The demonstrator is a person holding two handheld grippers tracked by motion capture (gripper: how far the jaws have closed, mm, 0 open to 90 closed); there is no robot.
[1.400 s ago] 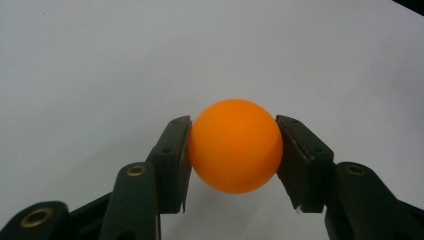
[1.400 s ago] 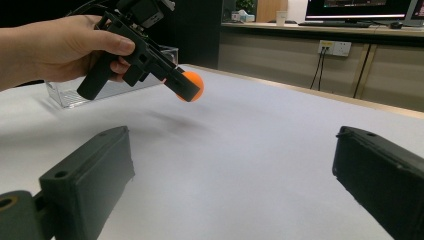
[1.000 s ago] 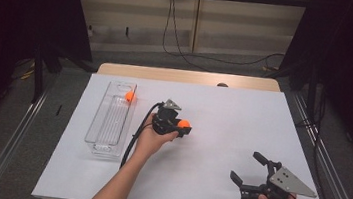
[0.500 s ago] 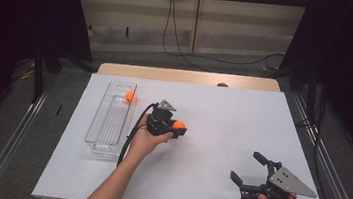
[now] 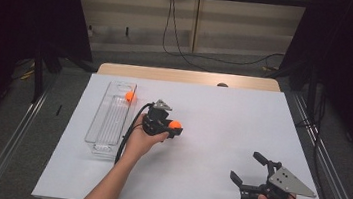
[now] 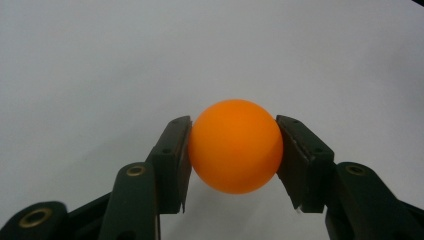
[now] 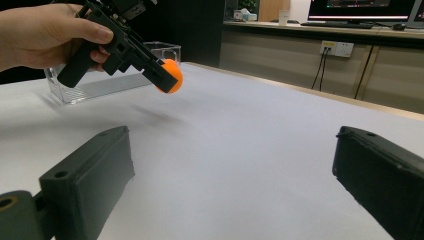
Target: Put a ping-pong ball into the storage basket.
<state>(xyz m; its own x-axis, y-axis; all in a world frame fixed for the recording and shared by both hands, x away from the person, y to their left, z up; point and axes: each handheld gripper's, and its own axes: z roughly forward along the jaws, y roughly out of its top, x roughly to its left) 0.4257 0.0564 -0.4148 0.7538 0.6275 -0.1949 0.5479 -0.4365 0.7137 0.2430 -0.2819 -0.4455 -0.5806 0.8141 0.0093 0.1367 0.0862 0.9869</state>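
The left gripper [image 5: 173, 128] is clamped on an orange ball [image 6: 235, 145] held above the white table [image 5: 223, 115], just right of a clear tray [image 5: 107, 122] (another ball [image 5: 129, 96] sits at its far end). The right gripper [image 5: 249, 169], near right, has its jaws wide apart.

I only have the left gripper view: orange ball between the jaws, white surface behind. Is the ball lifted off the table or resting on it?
Observer: Lifted. In the right gripper view the ball hangs above the white table in the left gripper, with its shadow below.
Operator: Any other balls?
Observer: One, an orange ball in the clear tray, at the tray's far end.
Operator: Right gripper?
Observer: The right gripper is open, holding nothing, low at the table's near right.
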